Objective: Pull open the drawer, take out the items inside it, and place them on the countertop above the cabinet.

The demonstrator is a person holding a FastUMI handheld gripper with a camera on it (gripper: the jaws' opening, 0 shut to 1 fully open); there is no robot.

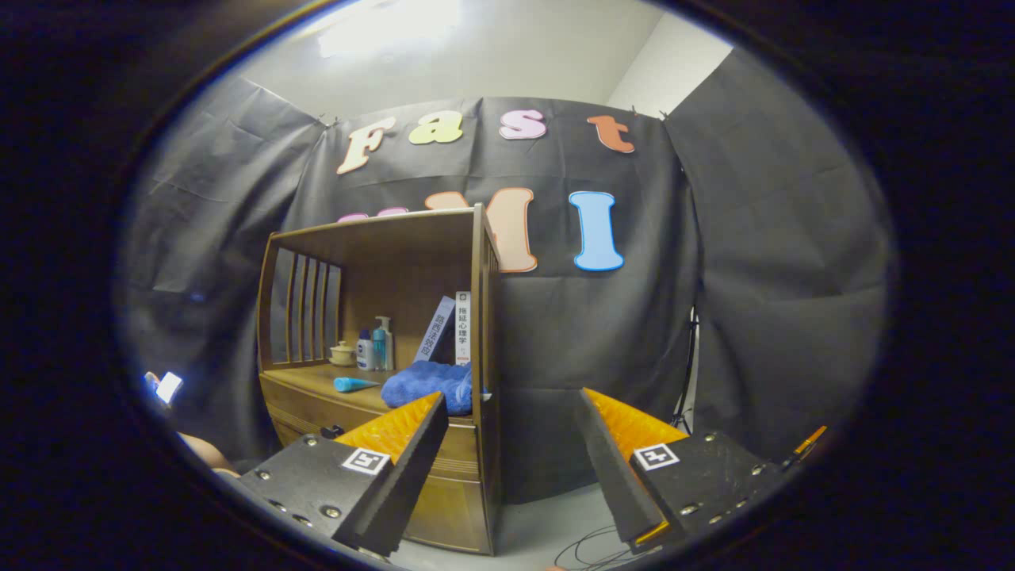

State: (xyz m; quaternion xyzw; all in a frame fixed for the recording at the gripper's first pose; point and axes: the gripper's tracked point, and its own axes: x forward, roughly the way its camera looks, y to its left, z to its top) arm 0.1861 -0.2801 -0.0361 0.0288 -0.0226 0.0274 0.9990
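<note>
My claw hangs spread and empty, right of the cabinet. The drawer looks closed; a blue towel and tube lie on the surface (contents emptied out, or never stowed?). I'd approach squarely.

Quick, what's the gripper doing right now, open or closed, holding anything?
Gripper: open, fingers spread wide, holding nothing, set back from the brown wooden cabinet with the blue folded towel on its countertop.
</note>
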